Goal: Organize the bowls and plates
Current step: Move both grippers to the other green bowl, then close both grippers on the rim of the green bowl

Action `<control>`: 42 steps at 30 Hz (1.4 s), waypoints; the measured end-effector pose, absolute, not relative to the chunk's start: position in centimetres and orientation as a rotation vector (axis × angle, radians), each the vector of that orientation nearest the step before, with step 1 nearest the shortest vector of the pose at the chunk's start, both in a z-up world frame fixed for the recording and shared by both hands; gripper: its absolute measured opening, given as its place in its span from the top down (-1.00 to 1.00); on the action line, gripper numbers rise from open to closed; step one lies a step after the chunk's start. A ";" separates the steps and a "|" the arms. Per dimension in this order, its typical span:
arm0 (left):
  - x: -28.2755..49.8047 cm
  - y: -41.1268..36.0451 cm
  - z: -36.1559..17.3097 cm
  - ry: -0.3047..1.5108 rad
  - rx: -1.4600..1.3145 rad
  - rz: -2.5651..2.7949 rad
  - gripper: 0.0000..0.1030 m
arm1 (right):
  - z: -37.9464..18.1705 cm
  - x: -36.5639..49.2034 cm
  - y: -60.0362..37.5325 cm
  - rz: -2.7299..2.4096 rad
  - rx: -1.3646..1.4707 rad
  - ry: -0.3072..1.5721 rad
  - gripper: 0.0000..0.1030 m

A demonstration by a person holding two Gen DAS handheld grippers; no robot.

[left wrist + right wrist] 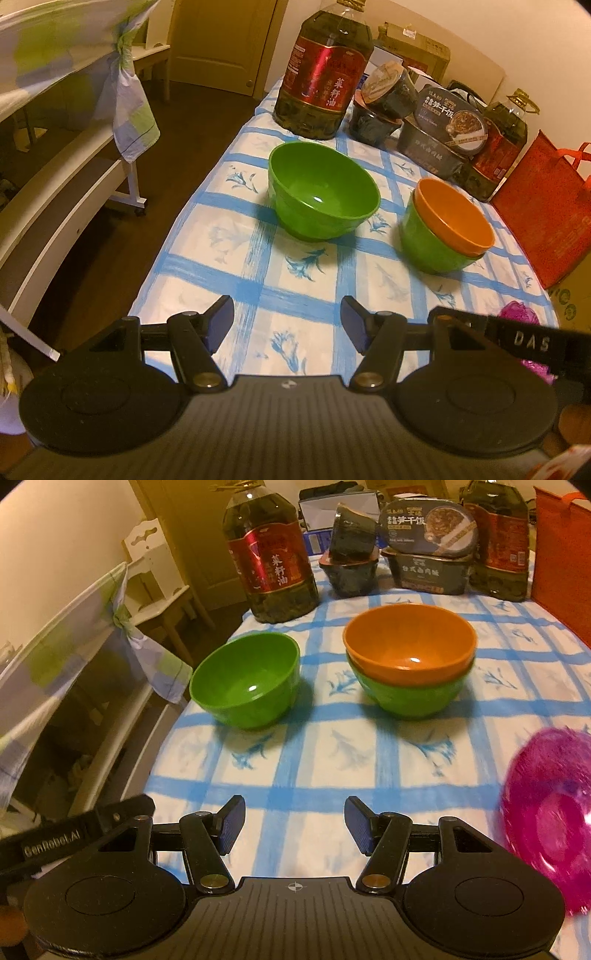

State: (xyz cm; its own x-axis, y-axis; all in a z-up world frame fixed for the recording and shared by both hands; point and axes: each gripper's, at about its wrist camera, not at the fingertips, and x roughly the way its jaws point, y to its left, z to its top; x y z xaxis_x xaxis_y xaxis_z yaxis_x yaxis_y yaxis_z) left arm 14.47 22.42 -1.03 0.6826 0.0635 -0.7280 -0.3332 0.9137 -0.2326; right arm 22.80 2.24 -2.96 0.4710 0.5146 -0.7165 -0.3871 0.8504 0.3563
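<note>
Blue-checked cloth covered the table (369, 797), whose far edge was crowded with oil bottles (271, 559) and food boxes, leaving the middle for the bowls. A lone green bowl (245, 679) sat upright, mouth up, toward the left edge, beside an orange bowl (408, 642) nested in another green bowl (410, 698), probably the stack being built; round, they had no long axis. The left gripper (287, 325) and right gripper (294, 825) hung over the near edge, jaws parted and empty, with a pink plate (550, 819) at the right edge.

Both wrist cameras are looking forward and steeply down along their tools, side by side, sharing the nearby green bowl (324, 192) and checkered surface (295, 768).
</note>
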 end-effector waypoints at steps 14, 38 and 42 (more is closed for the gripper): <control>21.2 27.5 -1.0 0.741 -0.370 0.188 -0.16 | -4.3 30.3 5.4 0.523 0.261 0.912 -0.15; 30.4 30.2 -5.9 0.785 -0.395 0.155 0.62 | -8.7 36.5 9.3 0.532 0.286 0.931 0.26; 30.7 29.8 -5.9 0.786 -0.375 0.152 0.69 | -8.9 36.9 9.9 0.532 0.272 0.929 0.40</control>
State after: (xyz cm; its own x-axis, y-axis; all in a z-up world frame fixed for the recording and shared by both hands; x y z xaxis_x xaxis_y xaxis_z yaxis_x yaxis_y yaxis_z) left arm 30.73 29.81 -5.86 0.6998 -0.0052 -0.7144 -0.2710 0.9233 -0.2723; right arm 36.88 9.85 -8.87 0.4834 0.5440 -0.6859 -0.3161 0.8391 0.4427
